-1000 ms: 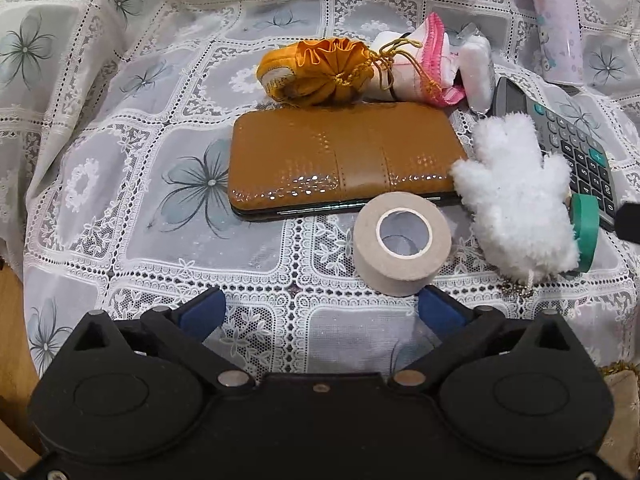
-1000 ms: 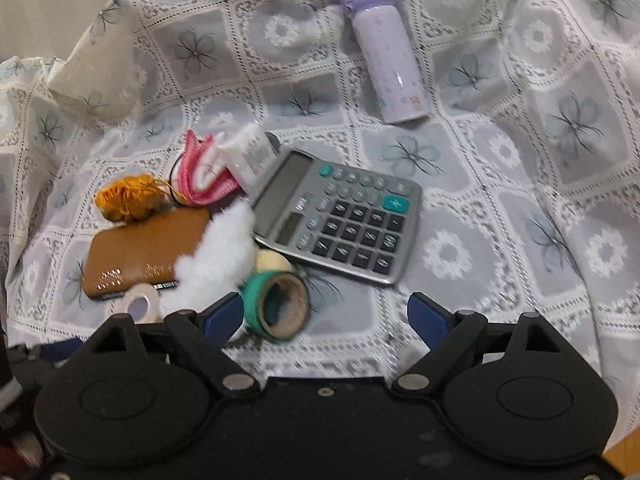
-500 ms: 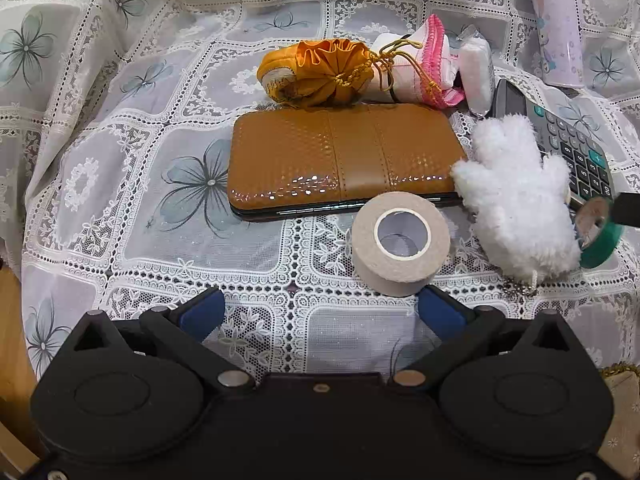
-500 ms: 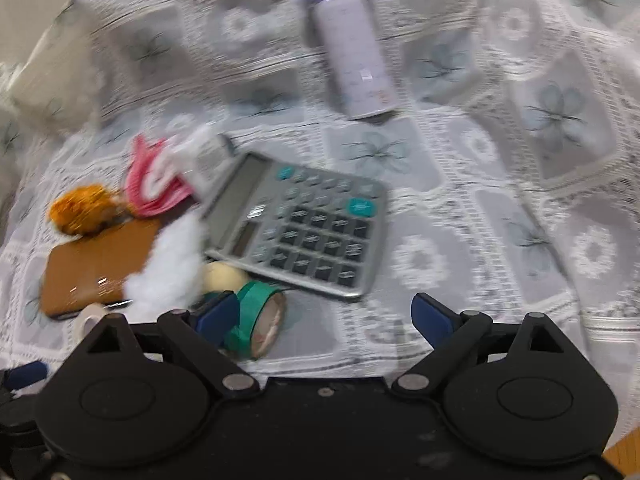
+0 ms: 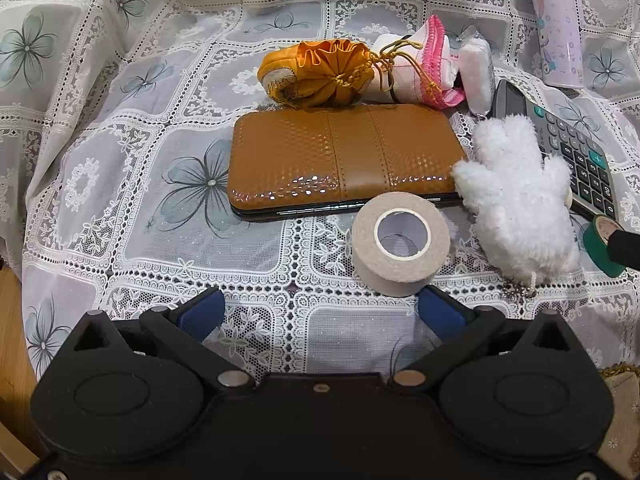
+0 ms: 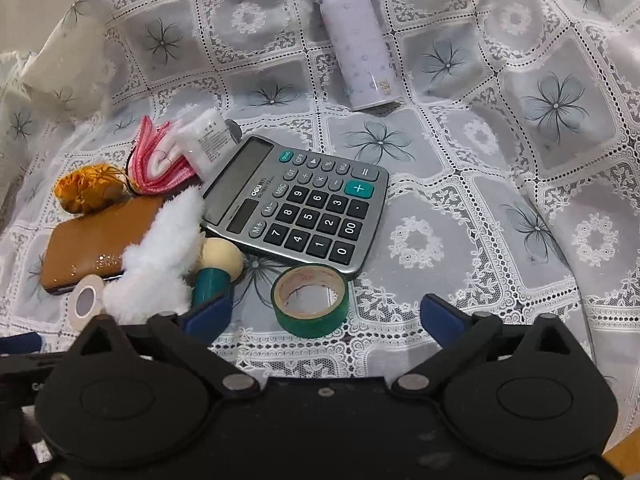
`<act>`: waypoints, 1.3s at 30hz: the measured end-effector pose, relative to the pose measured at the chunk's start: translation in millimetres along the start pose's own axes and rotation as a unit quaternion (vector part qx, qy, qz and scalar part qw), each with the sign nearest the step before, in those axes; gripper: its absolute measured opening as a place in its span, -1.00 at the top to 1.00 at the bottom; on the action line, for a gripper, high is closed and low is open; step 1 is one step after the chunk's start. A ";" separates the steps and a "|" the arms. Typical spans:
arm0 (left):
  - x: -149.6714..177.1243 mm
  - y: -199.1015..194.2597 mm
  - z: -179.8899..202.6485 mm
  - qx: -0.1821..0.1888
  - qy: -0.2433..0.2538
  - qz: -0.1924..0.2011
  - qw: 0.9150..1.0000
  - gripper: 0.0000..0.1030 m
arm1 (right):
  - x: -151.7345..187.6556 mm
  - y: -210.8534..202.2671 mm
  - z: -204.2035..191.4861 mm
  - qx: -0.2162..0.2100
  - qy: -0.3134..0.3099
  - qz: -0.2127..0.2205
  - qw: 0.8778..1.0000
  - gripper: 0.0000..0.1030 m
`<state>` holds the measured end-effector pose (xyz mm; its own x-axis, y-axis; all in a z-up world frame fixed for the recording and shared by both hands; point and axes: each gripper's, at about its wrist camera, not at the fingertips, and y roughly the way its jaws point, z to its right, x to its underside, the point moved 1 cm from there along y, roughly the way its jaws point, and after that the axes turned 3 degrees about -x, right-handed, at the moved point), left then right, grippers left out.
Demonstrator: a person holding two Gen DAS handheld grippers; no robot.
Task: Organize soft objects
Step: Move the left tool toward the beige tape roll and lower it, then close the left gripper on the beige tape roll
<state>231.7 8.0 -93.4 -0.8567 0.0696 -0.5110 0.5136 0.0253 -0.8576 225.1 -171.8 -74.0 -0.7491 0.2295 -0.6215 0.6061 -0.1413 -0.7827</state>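
A tabletop is seen covered with a white lace cloth [image 5: 120,208] printed with grey flowers, and a cluster of small things is laid out on it.

In the left wrist view, the left tool [image 5: 320,308] is held just above the cloth with its blue-tipped jaws spread wide and nothing between them. A roll of beige tape [image 5: 400,242] is set just ahead of its right jaw. Behind the roll, a glossy brown wallet [image 5: 340,160] is laid flat. Touching the far edge of the wallet is an orange drawstring pouch [image 5: 320,74], and beside that a pink and white sock [image 5: 420,68] and a small white packet [image 5: 476,70]. A fluffy white plush toy [image 5: 516,196] is laid to the right of the wallet, partly over the edge of a grey calculator [image 5: 576,160].

In the right wrist view, the right tool [image 6: 324,312] is tilted down toward the cloth and its jaws are opening. A roll of green tape [image 6: 310,300] is seen lying on the cloth between them, near the left jaw, not pressed by either pad. The calculator is just behind the roll. To the left, a cream ball on a green stem [image 6: 218,268] is tucked against the plush toy. A lilac bottle [image 6: 356,40] is laid on its side well behind the calculator.
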 end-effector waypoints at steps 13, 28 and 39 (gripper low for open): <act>-0.2 -11.6 8.1 -0.017 0.024 0.020 0.999 -0.88 | -1.6 24.4 2.2 0.013 -0.004 -0.028 1.000 -0.83; -19.4 -4.2 22.3 0.014 0.037 0.034 0.999 -0.48 | -2.2 28.4 7.7 0.008 0.001 -0.031 0.999 -0.56; -12.9 -11.6 26.8 0.047 0.035 0.035 0.998 0.08 | -0.8 19.2 3.4 -0.005 -0.010 -0.027 1.000 -0.03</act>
<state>235.6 -19.9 -78.5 -0.8113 0.1375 -0.5682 0.5633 -0.0758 -0.8228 236.3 -178.0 -88.6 -0.7864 0.2168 -0.5784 0.5669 -0.1186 -0.8152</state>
